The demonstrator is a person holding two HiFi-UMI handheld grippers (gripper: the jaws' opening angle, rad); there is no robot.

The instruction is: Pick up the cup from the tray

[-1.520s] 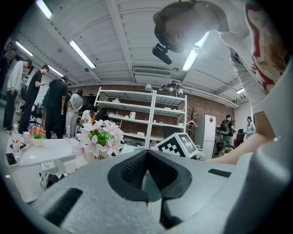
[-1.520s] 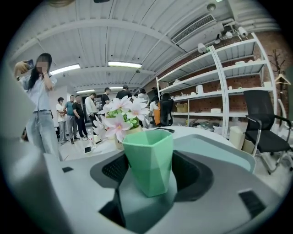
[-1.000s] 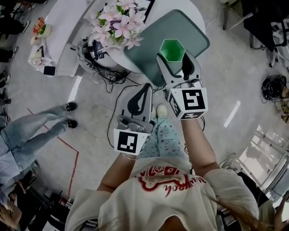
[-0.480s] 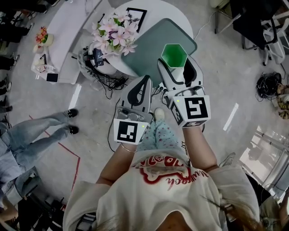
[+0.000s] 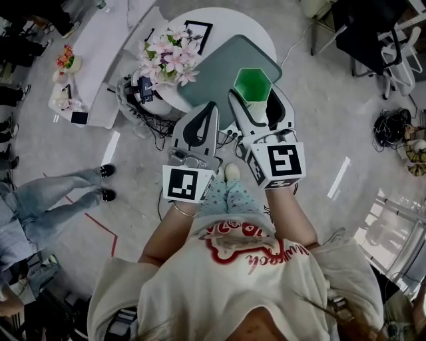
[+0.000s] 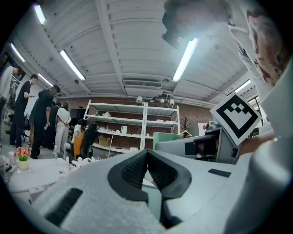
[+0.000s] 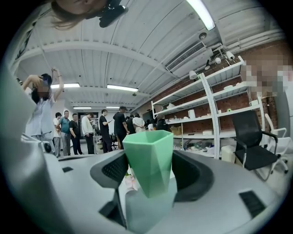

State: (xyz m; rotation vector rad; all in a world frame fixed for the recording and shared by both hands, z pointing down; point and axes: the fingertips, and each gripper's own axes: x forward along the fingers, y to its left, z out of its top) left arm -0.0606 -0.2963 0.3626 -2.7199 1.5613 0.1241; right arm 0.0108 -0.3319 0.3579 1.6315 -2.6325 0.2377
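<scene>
A green faceted cup (image 5: 253, 82) sits between the jaws of my right gripper (image 5: 257, 97), which is shut on its sides. The cup is upright and appears to be held above the grey-green tray (image 5: 216, 70) on the round white table (image 5: 229, 18). In the right gripper view the cup (image 7: 150, 160) fills the gap between the pads of the right gripper (image 7: 149, 172), with the tray's surface (image 7: 151, 210) below it. My left gripper (image 5: 211, 108) hangs at the table's near edge, shut with nothing in it. Its pads meet in the left gripper view (image 6: 147, 154).
A bunch of pink flowers (image 5: 166, 54) and a framed picture (image 5: 198, 32) stand on the table left of the tray. Cables (image 5: 150, 100) lie on the floor under it. A person's legs (image 5: 46, 196) are at the left and a chair (image 5: 373, 33) at the top right.
The cup stays in the right gripper. The left gripper has moved forward to the table's edge. More of the table and tray shows, and they look a little farther off.
</scene>
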